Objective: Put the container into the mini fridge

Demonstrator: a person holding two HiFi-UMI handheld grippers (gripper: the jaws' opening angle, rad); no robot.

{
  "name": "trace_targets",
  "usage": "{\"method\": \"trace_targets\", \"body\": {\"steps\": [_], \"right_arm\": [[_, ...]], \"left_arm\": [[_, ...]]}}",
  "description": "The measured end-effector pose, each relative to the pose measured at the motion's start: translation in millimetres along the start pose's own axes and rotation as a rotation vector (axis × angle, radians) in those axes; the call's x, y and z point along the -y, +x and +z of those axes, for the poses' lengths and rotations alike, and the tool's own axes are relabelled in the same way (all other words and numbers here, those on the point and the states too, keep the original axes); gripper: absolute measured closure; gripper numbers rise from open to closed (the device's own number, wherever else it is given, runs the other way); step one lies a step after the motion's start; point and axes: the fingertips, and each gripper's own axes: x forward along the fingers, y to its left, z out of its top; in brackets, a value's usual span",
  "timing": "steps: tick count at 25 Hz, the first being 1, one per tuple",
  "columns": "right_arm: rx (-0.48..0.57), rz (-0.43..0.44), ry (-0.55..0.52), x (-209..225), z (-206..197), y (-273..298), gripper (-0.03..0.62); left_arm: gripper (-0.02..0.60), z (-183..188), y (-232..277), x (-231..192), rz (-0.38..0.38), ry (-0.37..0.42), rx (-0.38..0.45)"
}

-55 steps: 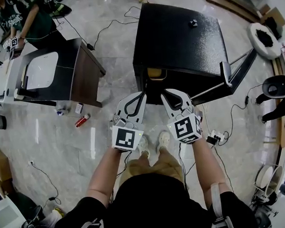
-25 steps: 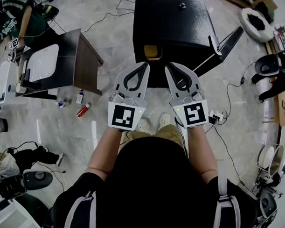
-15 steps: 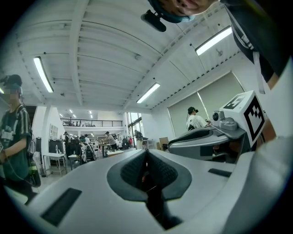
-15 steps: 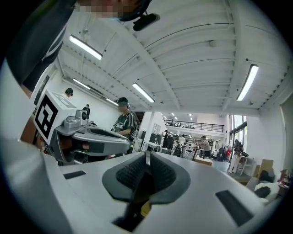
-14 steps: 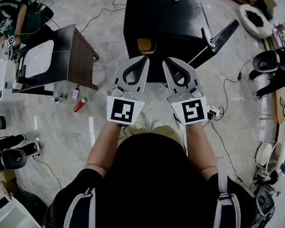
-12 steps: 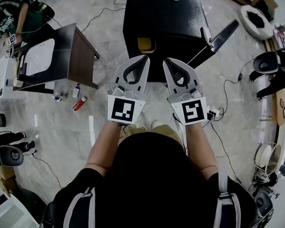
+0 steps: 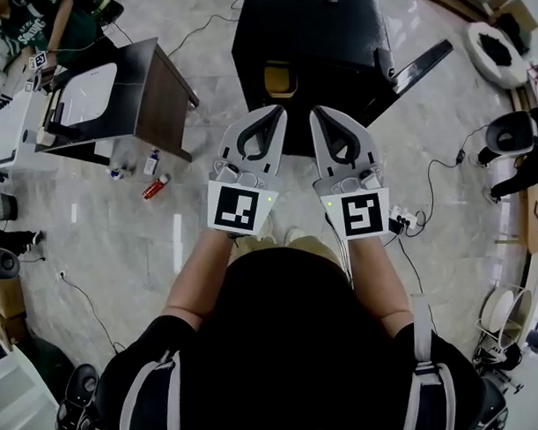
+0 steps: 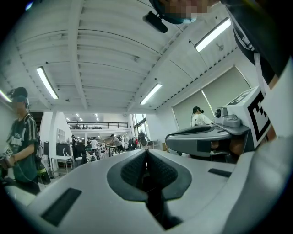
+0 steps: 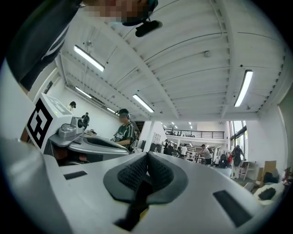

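The black mini fridge (image 7: 325, 40) stands on the floor ahead of me, its door (image 7: 422, 59) swung open to the right. A yellowish container (image 7: 282, 80) shows inside the fridge's opening, just beyond my jaws. My left gripper (image 7: 277, 111) and right gripper (image 7: 317, 114) are held side by side above the floor in front of the opening. Both are shut with nothing in them. In the left gripper view the left gripper (image 8: 147, 151) points at the hall and ceiling, pads pressed together. The right gripper (image 9: 147, 156) looks the same in its own view.
A dark table (image 7: 155, 99) with a white top stands at the left. A red can (image 7: 153, 186) and a small bottle (image 7: 151, 161) lie on the floor by it. A power strip (image 7: 401, 221) and cables lie at the right. A person in green (image 7: 46, 23) is at the far left.
Both grippers have risen from low by the fridge's opening to a higher hold nearer me. They stay shut and empty. In the last half second almost nothing moved.
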Motion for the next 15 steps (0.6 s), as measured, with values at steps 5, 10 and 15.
{"method": "trace_targets", "body": {"steps": [5, 10, 15], "right_arm": [[-0.007, -0.005, 0.019, 7, 0, -28, 0.559], [0.008, -0.009, 0.032, 14, 0, -58, 0.559], [0.028, -0.001, 0.023, 13, 7, -85, 0.559]], "left_arm": [[0.558, 8, -7, 24, 0.014, 0.013, 0.004], [0.558, 13, -13, 49, 0.037, 0.001, 0.012], [0.558, 20, -20, 73, 0.05, 0.001, 0.022]]}}
